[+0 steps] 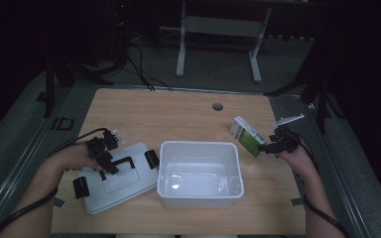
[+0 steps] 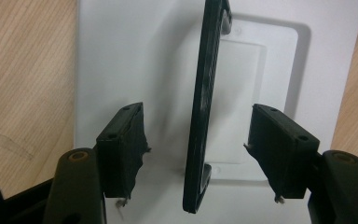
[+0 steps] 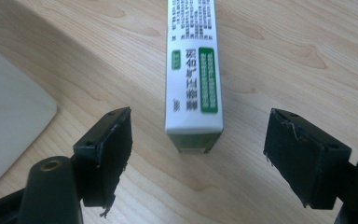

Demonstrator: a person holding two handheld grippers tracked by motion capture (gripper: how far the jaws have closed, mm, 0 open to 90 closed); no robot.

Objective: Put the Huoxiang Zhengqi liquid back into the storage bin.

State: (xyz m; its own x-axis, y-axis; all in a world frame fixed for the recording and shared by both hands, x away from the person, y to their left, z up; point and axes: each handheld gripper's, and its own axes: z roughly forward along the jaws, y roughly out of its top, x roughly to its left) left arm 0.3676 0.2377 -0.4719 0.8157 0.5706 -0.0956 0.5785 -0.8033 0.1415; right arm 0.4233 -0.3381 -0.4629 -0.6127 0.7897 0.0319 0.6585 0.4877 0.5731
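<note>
The wooden table (image 1: 178, 114) carries three items. Largest is the white bin (image 1: 200, 173), open-topped and apparently empty, standing at centre front where either hand can reach it. To its left, touching or just beside it, lies the bin's grey lid (image 1: 121, 181), flat and top side up, with black latches at its ends and its black handle (image 2: 205, 102) raised on edge. The left gripper (image 1: 110, 166) sits over that handle; its own camera shows the jaws released, one on each side of the handle and clear of it, a stance that suits steadying or lifting the lid. Smallest is the white-and-green carton (image 1: 247, 136), standing on the table just right of the bin's far corner. The right gripper (image 3: 198, 156) is lined up on the carton's near end, jaws spread wide with daylight on both sides, nothing grasped. Judgement: the carton is positioned for pickup and transfer into the bin, the lid kept ready for closing afterwards.
</note>
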